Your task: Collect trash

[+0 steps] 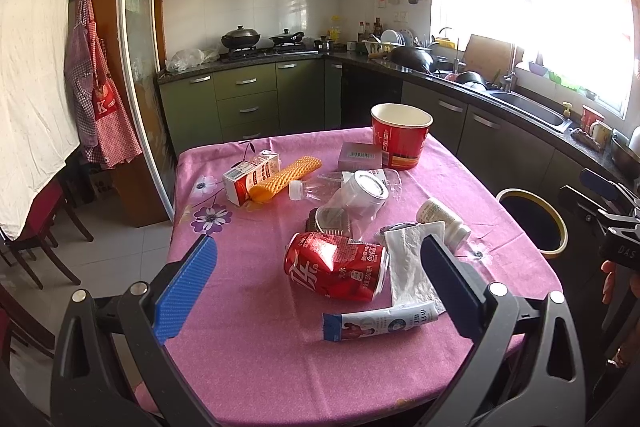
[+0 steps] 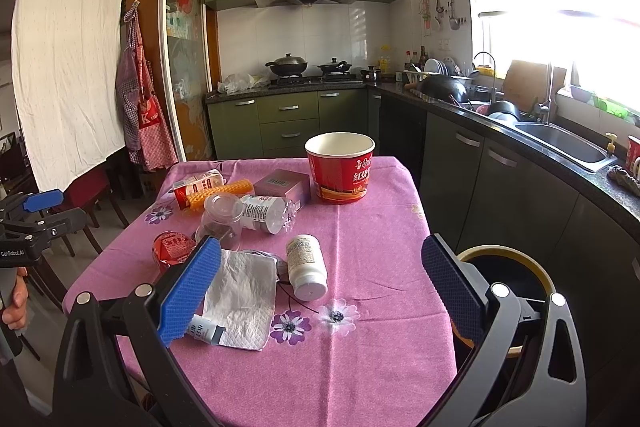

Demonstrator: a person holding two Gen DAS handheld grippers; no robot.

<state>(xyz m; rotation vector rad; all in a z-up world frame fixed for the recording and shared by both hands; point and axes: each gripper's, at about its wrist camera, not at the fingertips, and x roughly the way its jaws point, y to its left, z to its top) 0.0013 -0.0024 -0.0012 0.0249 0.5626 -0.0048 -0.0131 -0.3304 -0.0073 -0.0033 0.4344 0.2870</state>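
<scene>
Fingers of your left gripper [image 1: 318,281] stand spread and empty above the dented cola can [image 1: 335,265]; your right gripper [image 2: 320,287] gapes too, over the white pill bottle [image 2: 307,266]. Drop low, straddle the bottle's middle, then carry it to the bin [image 2: 505,259] beside the table [image 2: 360,367].

trash [image 1: 340,211] crowds middle, right cloth [image 2: 380,227] bare

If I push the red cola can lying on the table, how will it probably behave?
The red cola can lies on its side and looks dented, so it would probably roll only unevenly. It is likely light and thin-walled, so it may crush further under firm squeezing by the tongs. The white tissue beside it could drag along.
</scene>
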